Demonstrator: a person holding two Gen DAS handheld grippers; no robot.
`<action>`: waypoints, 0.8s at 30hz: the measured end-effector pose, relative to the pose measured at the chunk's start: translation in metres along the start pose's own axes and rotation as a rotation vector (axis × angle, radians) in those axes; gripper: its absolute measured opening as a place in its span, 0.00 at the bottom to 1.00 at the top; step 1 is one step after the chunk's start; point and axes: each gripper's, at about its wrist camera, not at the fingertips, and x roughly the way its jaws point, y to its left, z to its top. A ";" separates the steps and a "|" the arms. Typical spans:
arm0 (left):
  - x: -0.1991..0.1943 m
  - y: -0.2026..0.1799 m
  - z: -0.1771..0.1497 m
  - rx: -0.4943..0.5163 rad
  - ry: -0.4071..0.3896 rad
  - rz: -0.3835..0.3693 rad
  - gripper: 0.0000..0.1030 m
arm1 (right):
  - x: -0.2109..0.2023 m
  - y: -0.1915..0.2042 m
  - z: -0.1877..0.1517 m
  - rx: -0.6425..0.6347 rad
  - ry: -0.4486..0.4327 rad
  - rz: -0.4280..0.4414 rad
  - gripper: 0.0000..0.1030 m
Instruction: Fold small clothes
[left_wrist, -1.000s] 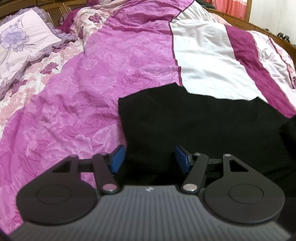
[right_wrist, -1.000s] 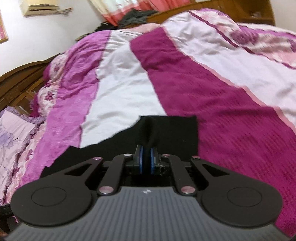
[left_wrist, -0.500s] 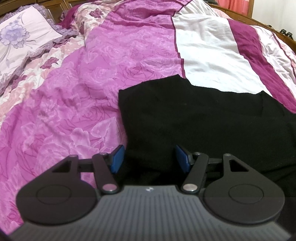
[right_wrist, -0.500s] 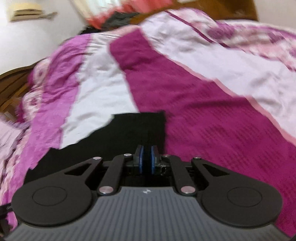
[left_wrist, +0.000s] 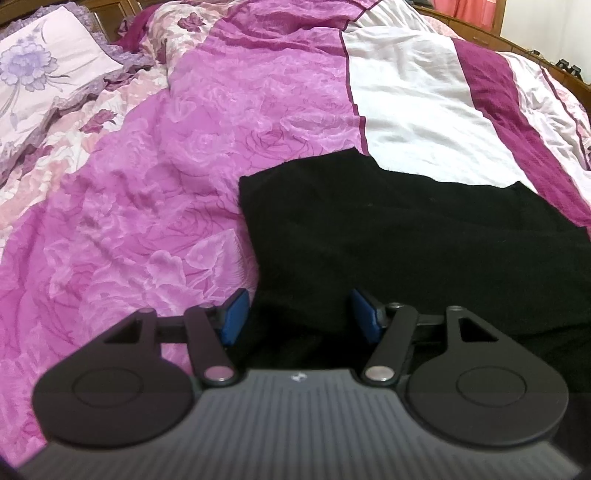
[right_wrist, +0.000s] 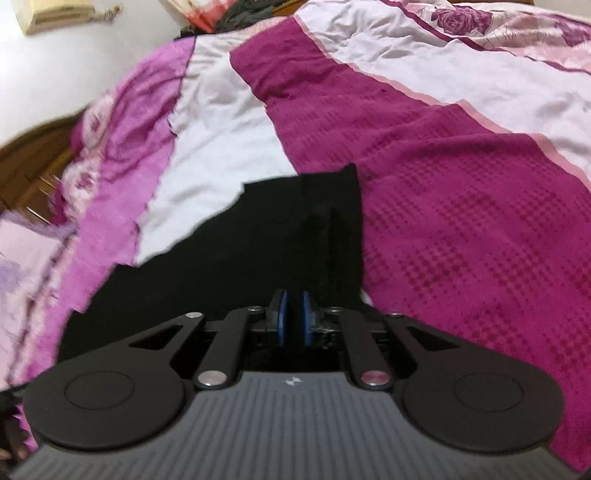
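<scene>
**On the bed: black garment flat, both grippers over it**

On the bed, a black garment (left_wrist: 406, 229) lies spread on the bedspread (left_wrist: 184, 147), across its pink floral, white and dark magenta stripes. Its far edge is stepped, with a notch over the white stripe.

Left hand-held gripper (left_wrist: 299, 314): jaws spread wide, blue pads (left_wrist: 233, 314) well apart. It is at the garment's near left corner. Black cloth shows in the gap between the pads, and neither pad presses on it. The left pad sits right at the cloth edge, over pink bedspread.

Right hand-held gripper (right_wrist: 294, 317): jaws have just been opening and now stand a narrow slit apart. It is over the garment's right side in the right wrist view, near the edge on the dark magenta stripe. Black cloth lies beyond the tips. Whether any cloth is still inside the slit, cannot tell, since dark cloth sits against dark parts there. A raised ridge of cloth (right_wrist: 325, 229) runs away from the tips.

A floral pillow (left_wrist: 33, 70) is at the far left in the left wrist view. The right wrist view is slightly blurred at its left side.
</scene>
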 end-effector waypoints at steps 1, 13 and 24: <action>-0.003 0.001 0.000 -0.005 0.001 -0.003 0.60 | -0.006 -0.001 0.001 0.005 -0.004 0.018 0.25; -0.054 0.003 -0.011 0.000 0.005 -0.047 0.60 | -0.080 0.019 -0.021 -0.060 -0.019 0.082 0.47; -0.094 0.015 -0.041 -0.015 0.036 -0.043 0.60 | -0.134 0.019 -0.049 -0.080 0.010 0.115 0.51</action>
